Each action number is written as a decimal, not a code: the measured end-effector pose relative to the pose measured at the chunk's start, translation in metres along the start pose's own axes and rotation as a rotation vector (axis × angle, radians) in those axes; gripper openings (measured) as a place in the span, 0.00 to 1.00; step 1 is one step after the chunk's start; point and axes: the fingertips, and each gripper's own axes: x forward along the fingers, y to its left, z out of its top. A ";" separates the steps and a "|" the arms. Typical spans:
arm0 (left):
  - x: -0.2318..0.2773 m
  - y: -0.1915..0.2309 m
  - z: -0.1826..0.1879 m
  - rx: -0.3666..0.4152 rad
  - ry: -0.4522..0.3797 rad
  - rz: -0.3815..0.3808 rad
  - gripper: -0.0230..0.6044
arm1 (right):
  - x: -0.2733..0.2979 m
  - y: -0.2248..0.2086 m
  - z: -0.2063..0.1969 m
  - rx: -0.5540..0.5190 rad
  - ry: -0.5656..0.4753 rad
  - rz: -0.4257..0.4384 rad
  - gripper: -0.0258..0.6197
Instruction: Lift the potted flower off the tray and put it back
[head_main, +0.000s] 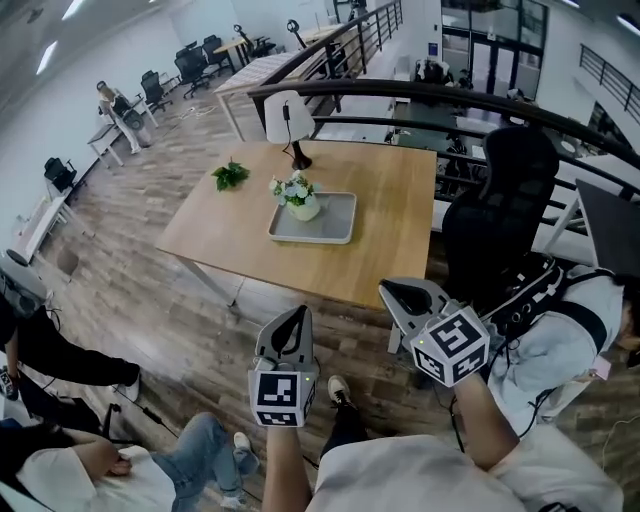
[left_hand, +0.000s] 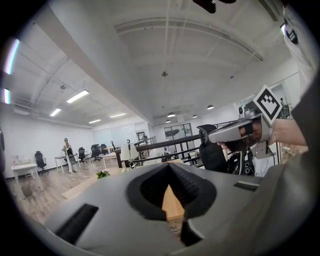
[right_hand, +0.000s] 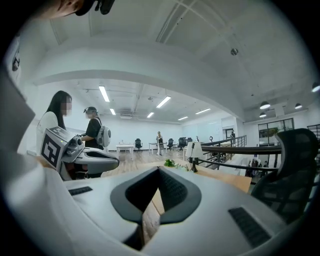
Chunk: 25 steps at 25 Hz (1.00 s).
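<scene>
The potted flower (head_main: 300, 197), white blooms in a pale pot, stands upright in the left part of the grey tray (head_main: 335, 228) on the wooden table (head_main: 390, 200). Both grippers hover short of the table's near edge, well apart from the pot. In the head view my left gripper (head_main: 299, 311) is shut with nothing in it. My right gripper (head_main: 392, 290) is shut and empty too. The left gripper view looks over its closed jaws toward the table, with the right gripper (left_hand: 240, 131) at the right. The right gripper view shows the left gripper (right_hand: 85, 156) at the left.
A loose green sprig (head_main: 231, 176) and a white desk lamp (head_main: 290, 120) sit on the table's far left part. A black office chair (head_main: 505, 195) stands at the table's right, before a dark railing (head_main: 420, 95). People sit on the floor at lower left (head_main: 60, 440) and right (head_main: 560, 340).
</scene>
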 end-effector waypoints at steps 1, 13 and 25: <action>0.008 0.009 0.002 -0.002 0.000 -0.004 0.08 | 0.010 -0.004 0.005 0.007 -0.001 -0.006 0.05; 0.109 0.134 -0.002 -0.010 -0.017 -0.046 0.08 | 0.153 -0.050 0.032 0.039 0.004 -0.076 0.05; 0.158 0.205 -0.021 -0.038 0.012 -0.086 0.08 | 0.233 -0.063 0.036 0.057 0.047 -0.118 0.05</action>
